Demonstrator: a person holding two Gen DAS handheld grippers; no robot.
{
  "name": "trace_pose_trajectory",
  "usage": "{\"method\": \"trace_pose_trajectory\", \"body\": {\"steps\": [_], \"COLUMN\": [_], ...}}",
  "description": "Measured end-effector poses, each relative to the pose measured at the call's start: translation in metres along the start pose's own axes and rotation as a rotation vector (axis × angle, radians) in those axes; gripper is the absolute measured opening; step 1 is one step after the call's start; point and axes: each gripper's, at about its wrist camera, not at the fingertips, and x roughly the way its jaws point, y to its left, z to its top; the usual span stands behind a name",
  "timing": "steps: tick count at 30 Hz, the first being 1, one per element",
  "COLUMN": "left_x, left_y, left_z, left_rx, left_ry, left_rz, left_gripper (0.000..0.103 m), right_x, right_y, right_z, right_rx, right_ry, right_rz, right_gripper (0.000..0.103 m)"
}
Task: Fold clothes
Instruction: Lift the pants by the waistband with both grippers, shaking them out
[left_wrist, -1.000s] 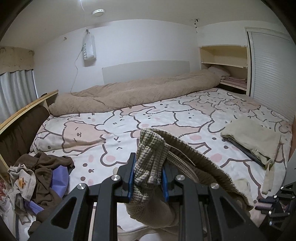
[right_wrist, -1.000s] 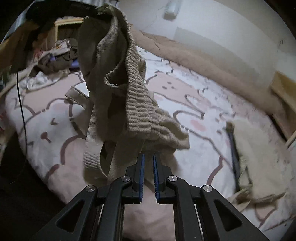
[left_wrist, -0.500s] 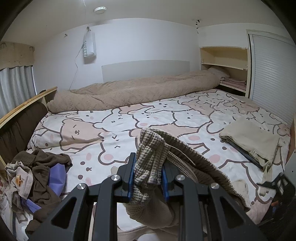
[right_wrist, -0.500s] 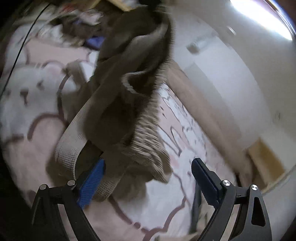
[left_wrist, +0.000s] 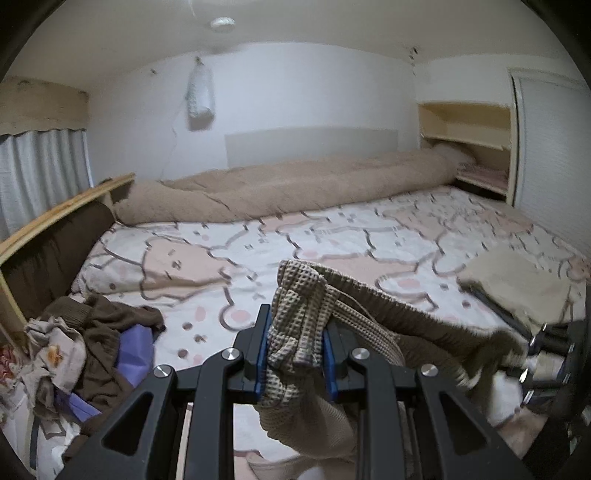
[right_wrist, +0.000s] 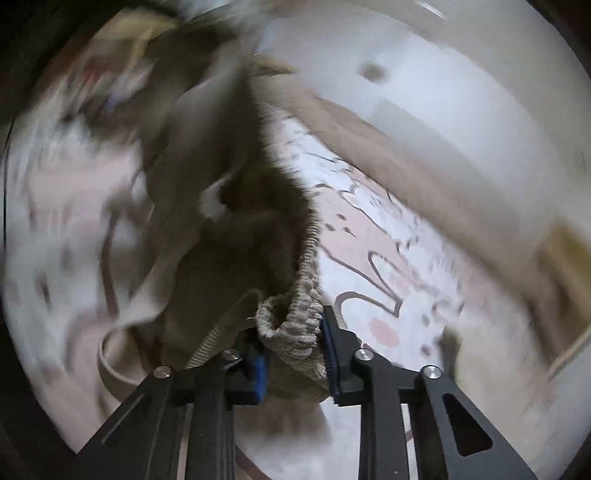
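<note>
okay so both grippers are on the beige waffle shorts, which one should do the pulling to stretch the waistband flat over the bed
Right, probably. The right gripper is clamped on the ribbed waistband of the waffle shorts towards the open side of the bed. The left gripper pinches a bunched wad, so it suits anchoring.

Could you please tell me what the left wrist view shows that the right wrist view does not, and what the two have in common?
Only the left wrist view shows the pile of unfolded clothes on the bed's left side, the folded beige garment on its right, the grey curtain, and the left gripper shut on bunched waffle fabric. Only the right wrist view, heavily blurred, shows the right gripper shut on the ribbed waistband. Both show the waffle-knit garment stretched between the grippers, the bear-print sheet and the rolled tan duvet.
</note>
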Motion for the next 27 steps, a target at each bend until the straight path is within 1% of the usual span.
{"method": "trace_pose_trajectory", "body": {"steps": [2, 3, 5, 7, 11, 15, 16, 18, 21, 24, 27], "left_x": [-0.017, -0.028, -0.057, -0.087, -0.148, -0.223, -0.239, -0.259, -0.289, -0.319, -0.346], "left_y": [0.0, 0.001, 0.001, 0.002, 0.002, -0.006, -0.008, -0.01, -0.013, -0.016, -0.019], "left_z": [0.021, 0.032, 0.055, 0.079, 0.123, 0.155, 0.16, 0.154, 0.145, 0.136, 0.127], "left_rx": [0.0, 0.001, 0.002, 0.004, 0.015, 0.048, 0.055, 0.064, 0.076, 0.089, 0.099], "left_ry": [-0.075, -0.115, -0.206, -0.297, -0.473, -0.629, -0.658, -0.653, -0.646, -0.638, -0.622], "left_rz": [0.033, 0.05, 0.087, 0.125, 0.197, 0.251, 0.258, 0.228, 0.185, 0.141, 0.095], "left_gripper": [0.024, 0.024, 0.024, 0.024, 0.024, 0.024, 0.024, 0.024, 0.025, 0.025, 0.025], "right_x": [-0.011, -0.019, -0.043, -0.065, -0.142, -0.224, -0.245, -0.286, -0.338, -0.364, -0.378], "right_y": [-0.038, -0.055, -0.077, -0.09, -0.102, -0.104, -0.102, -0.1, -0.098, -0.095, -0.094], "right_z": [0.025, 0.039, 0.07, 0.102, 0.162, 0.202, 0.209, 0.219, 0.221, 0.214, 0.198], "right_rx": [0.157, 0.207, 0.237, 0.234, 0.166, 0.094, 0.074, 0.037, -0.007, -0.042, -0.069], "right_ry": [-0.036, -0.066, -0.145, -0.218, -0.405, -0.571, -0.61, -0.683, -0.743, -0.743, -0.69], "right_rz": [0.039, 0.045, 0.037, 0.029, -0.021, -0.087, -0.108, -0.15, -0.179, -0.191, -0.168], "right_gripper": [0.019, 0.019, 0.019, 0.019, 0.019, 0.019, 0.019, 0.019, 0.019, 0.019, 0.019]}}
